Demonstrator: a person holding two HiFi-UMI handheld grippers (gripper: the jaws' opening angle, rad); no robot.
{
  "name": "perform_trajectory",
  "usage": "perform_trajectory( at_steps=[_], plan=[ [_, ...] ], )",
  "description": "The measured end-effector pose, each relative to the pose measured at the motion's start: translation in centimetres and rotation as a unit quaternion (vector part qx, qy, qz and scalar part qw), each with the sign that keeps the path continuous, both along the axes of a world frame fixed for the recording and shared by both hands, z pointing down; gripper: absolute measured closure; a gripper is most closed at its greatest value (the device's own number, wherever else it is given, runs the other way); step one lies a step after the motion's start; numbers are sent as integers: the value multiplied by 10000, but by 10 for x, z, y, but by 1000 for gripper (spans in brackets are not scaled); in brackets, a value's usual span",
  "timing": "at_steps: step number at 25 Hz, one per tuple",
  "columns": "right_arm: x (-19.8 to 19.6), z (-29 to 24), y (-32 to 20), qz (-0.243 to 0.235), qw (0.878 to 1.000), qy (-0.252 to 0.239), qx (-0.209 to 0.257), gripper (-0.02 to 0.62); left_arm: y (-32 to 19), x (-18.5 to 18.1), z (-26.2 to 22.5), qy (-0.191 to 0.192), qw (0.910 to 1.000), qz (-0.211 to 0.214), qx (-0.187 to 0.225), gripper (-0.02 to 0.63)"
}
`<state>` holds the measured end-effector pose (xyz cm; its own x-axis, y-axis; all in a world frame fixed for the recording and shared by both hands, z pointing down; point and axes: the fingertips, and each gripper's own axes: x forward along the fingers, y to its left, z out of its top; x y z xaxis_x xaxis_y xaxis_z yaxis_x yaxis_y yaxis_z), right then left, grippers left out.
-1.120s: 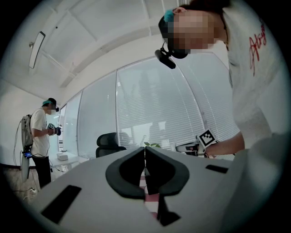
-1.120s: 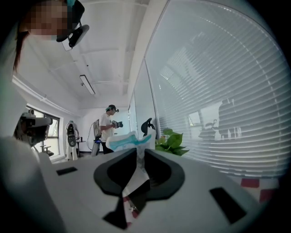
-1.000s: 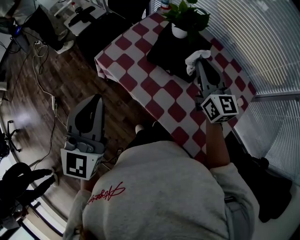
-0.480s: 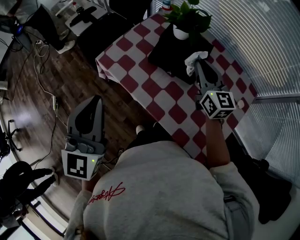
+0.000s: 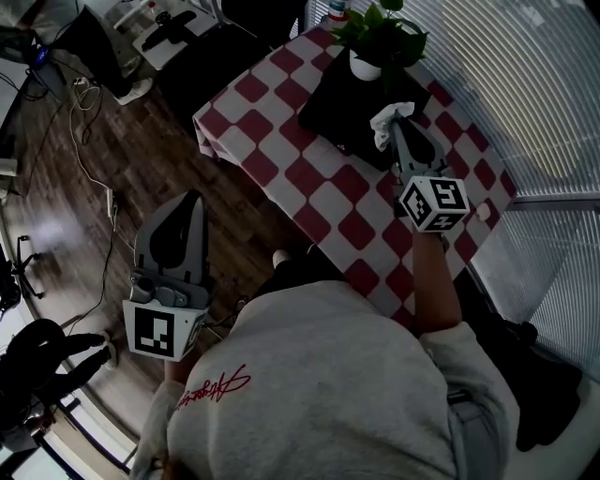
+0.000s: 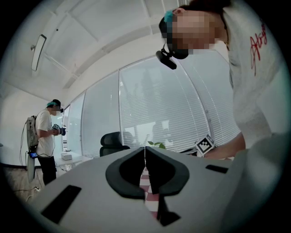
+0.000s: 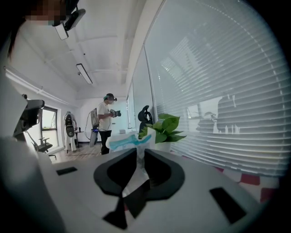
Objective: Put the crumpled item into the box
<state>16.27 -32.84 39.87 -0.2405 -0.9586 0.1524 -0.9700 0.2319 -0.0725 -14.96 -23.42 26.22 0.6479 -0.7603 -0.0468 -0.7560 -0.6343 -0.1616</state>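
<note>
— Where's the white crumpled paper wad [image 5: 383, 125]?
— Just over the black square box [image 5: 339, 101]. Our R gripper [image 5: 403, 127] has its jaws pinched on it.
— L gripper [image 5: 190, 199]?
— Well away from the box, off the red-white checked table [image 5: 281, 141]. Jaws together, nothing btw them.

The tablecloth [image 5: 274, 131] is red-and-white checked, the box [image 5: 339, 101] black, the crumpled item [image 5: 384, 125] white — green plant [image 5: 380, 28], white pot [image 5: 361, 65].

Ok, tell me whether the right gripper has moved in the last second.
Yes, slightly: the right gripper, holding the crumpled tissue, edged toward the potted plant.
</note>
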Motion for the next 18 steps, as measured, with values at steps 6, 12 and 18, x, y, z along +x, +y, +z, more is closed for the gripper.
perform_trajectory(
  at_steps=[6, 12, 18],
  plan=[
    [0, 9, -9, -27, 9999, 68, -99, 532, -3, -4, -1, 6, 10000, -87, 22, 589],
    [-2, 18, -16, -100, 9995, 186, -225, 532, -4, -7, -2, -14, 9999, -159, 15, 589],
    [-3, 26, -21, -138, 9989, 292, -352, 532, -4, -10, 0, -51, 9998, -206, -29, 589]
  ],
)
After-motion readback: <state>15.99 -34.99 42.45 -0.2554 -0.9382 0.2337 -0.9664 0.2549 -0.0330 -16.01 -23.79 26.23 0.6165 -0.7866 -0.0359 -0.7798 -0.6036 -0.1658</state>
